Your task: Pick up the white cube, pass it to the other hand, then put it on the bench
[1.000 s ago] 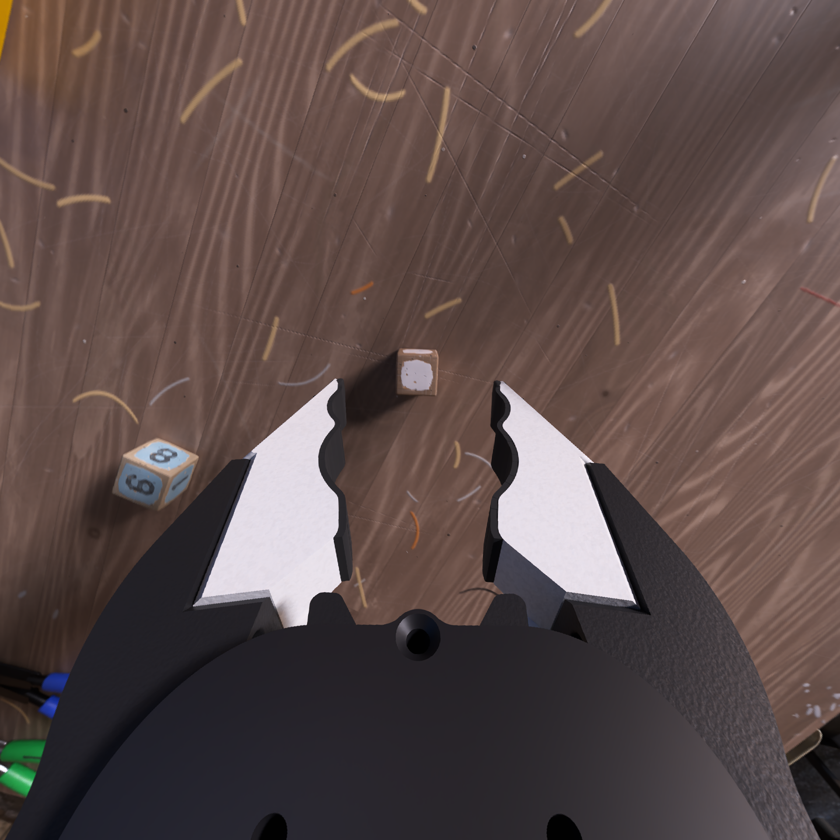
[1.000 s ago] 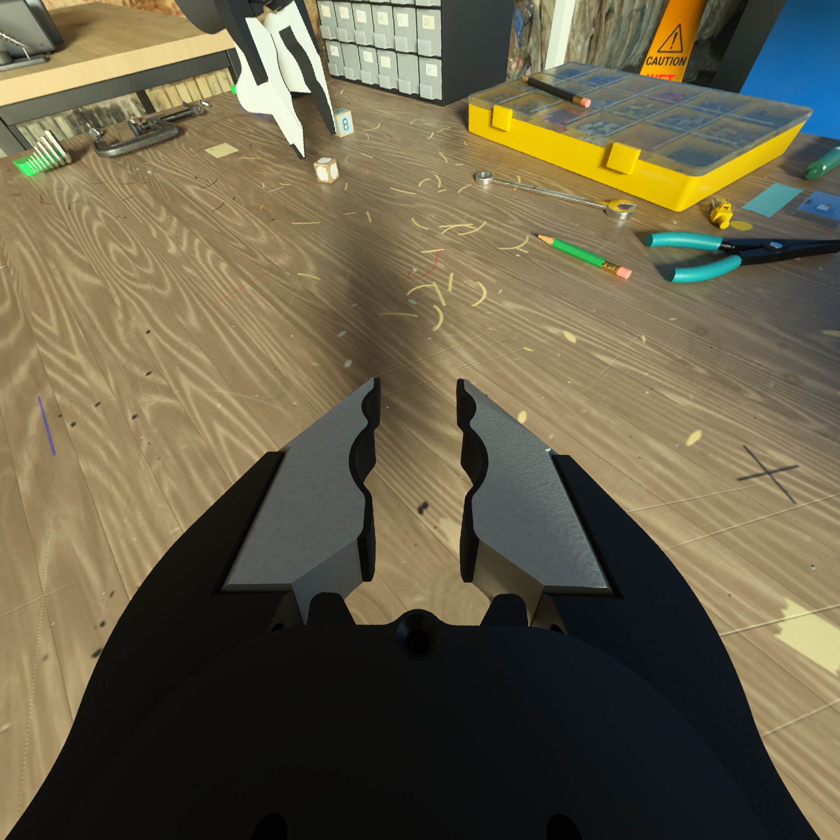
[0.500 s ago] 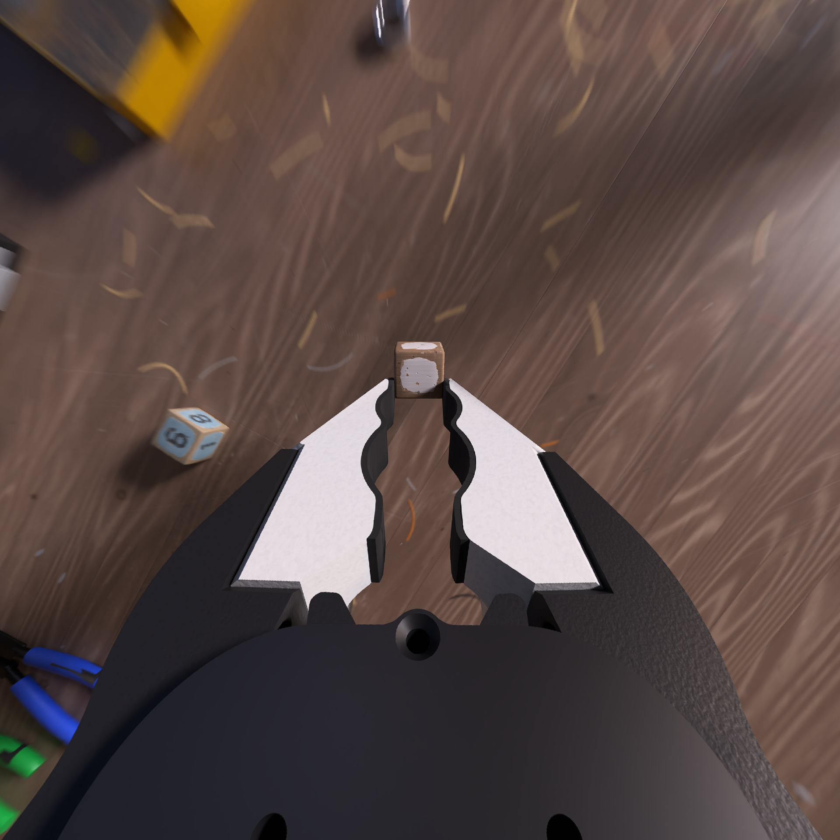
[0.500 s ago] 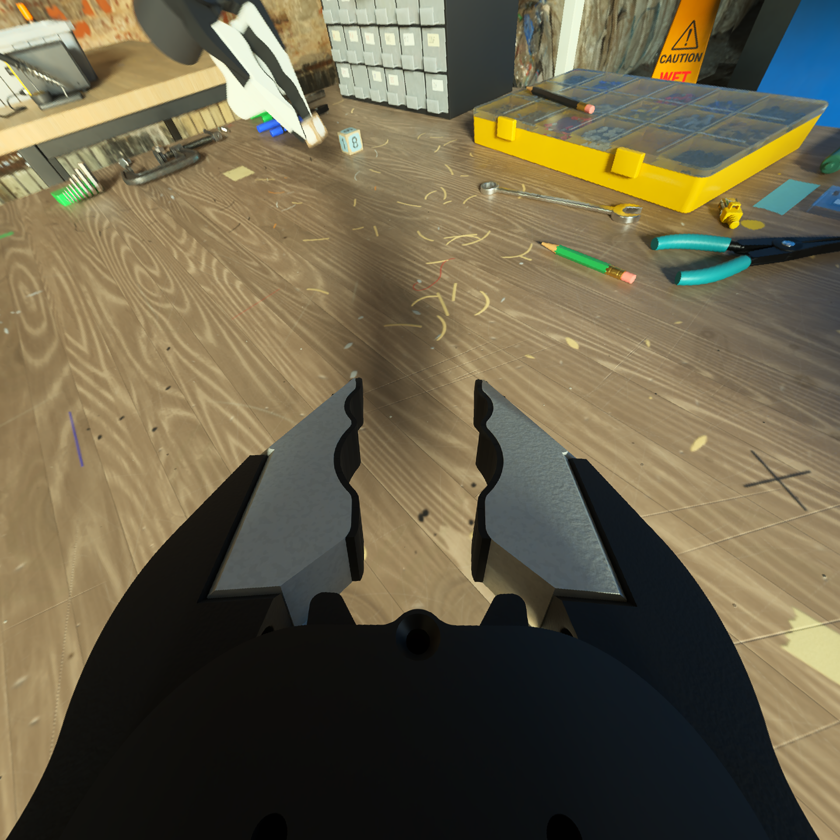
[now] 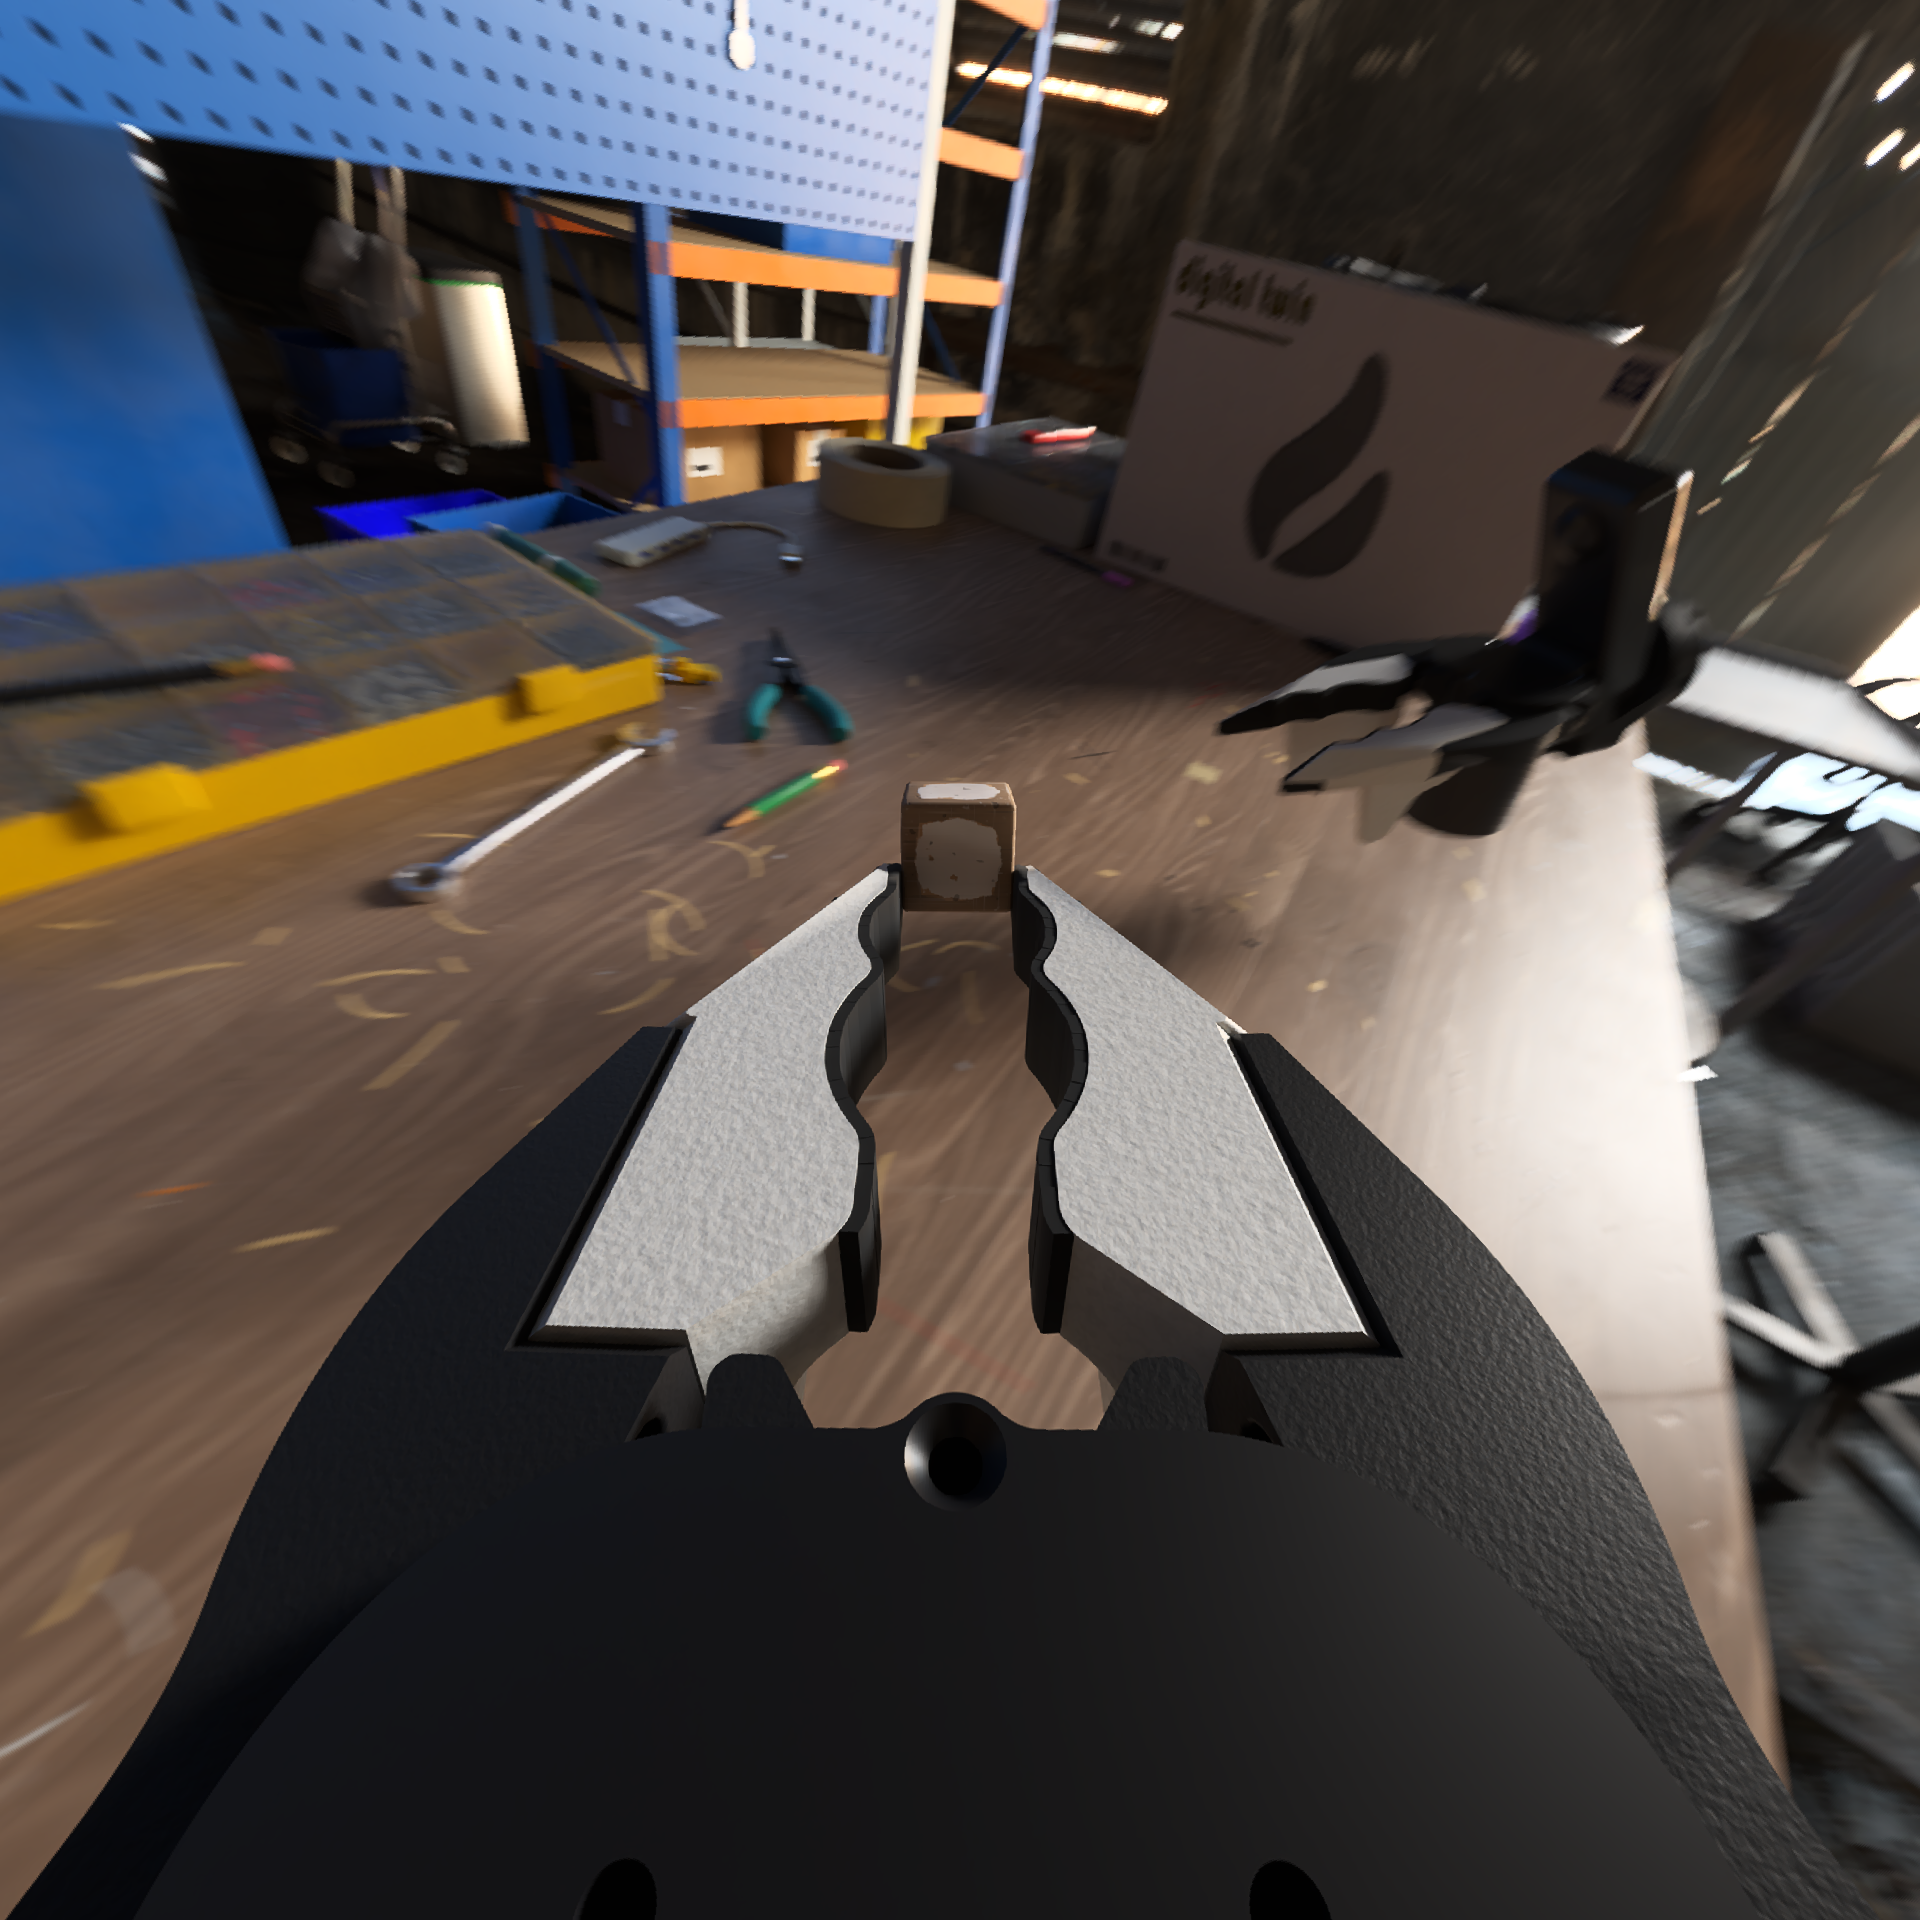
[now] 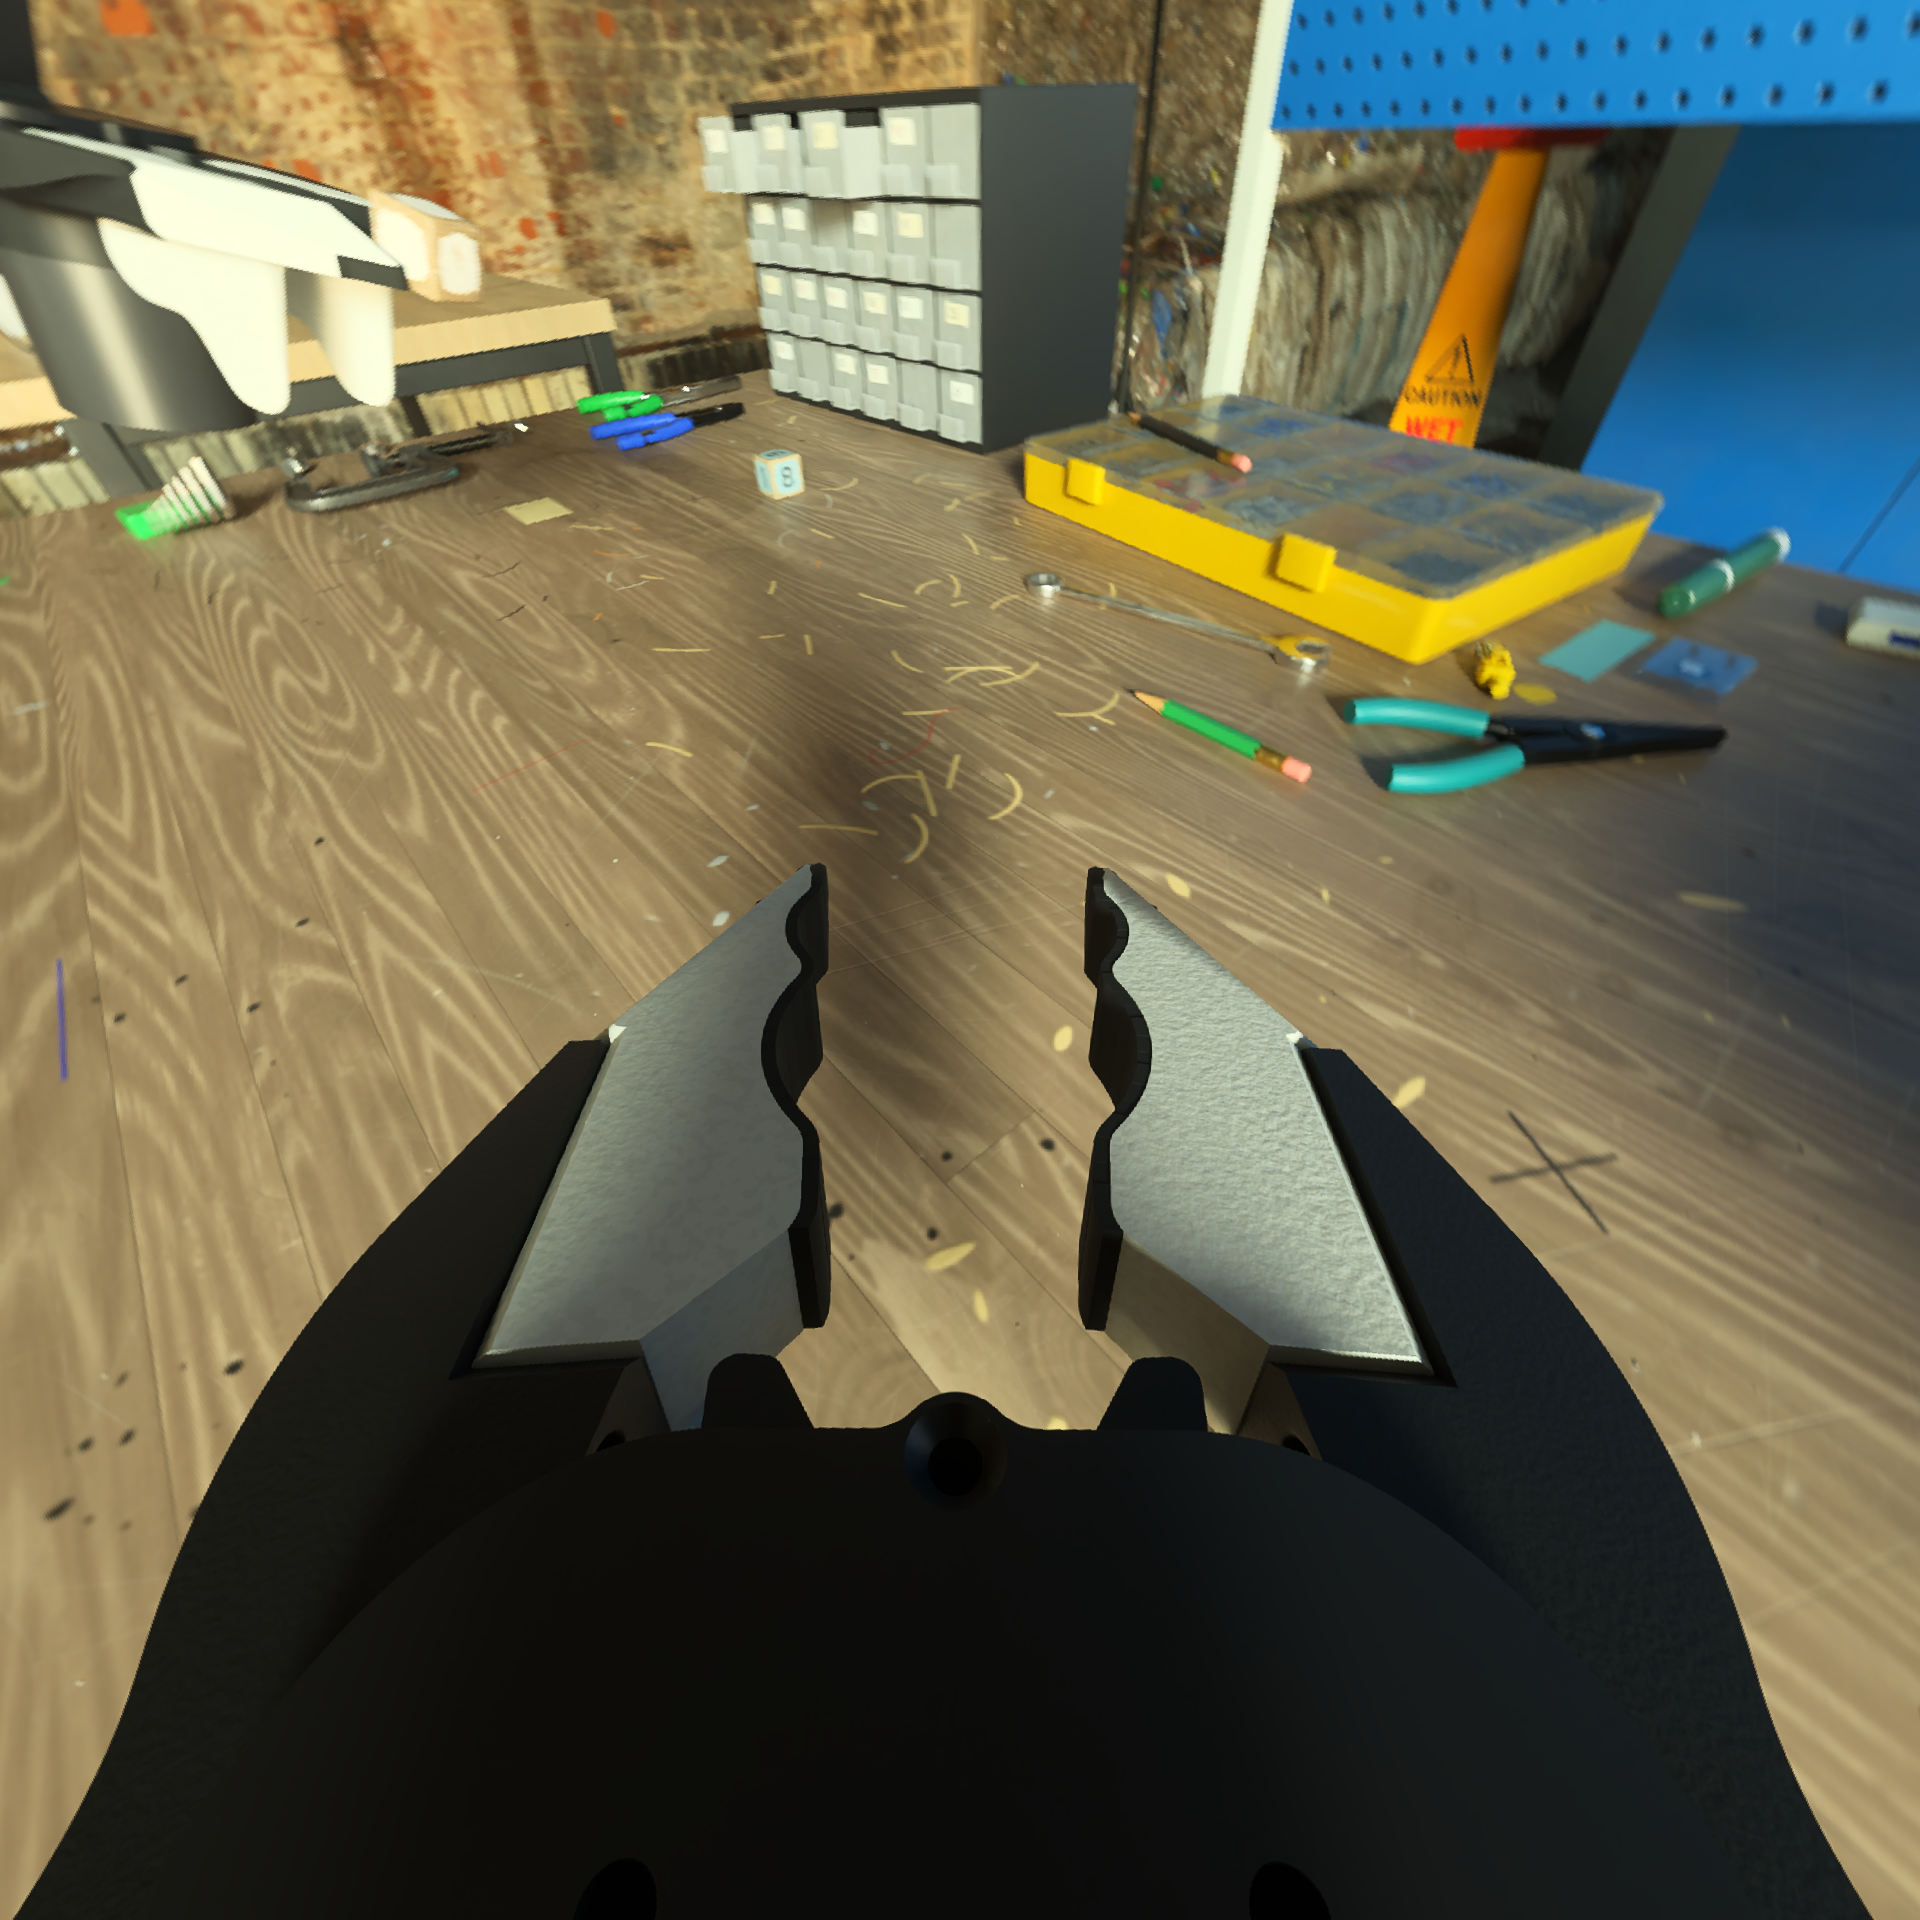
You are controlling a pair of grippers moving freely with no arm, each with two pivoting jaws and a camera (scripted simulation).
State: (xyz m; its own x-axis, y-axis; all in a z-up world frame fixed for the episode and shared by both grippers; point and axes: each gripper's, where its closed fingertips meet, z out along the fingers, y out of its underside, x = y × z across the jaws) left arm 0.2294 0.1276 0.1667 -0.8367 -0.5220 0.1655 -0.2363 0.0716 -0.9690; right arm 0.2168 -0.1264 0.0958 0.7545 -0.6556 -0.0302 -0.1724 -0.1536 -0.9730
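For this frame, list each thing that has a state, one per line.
left tongs: shut on the white cube, lifted above the table
white cube: pinched at the fingertips, off the table
right tongs: open, empty, above the table
yellow organizer box: clear lid closed, pencil lying on top
teal pliers: lying flat, handles spread
number block: resting on the table

Left wrist view level above the surface point(image 5: 312, 1091), right wrist view tilted down, both sharing the yellow organizer point(image 5: 312, 748) at 10 and 2 o'clock.
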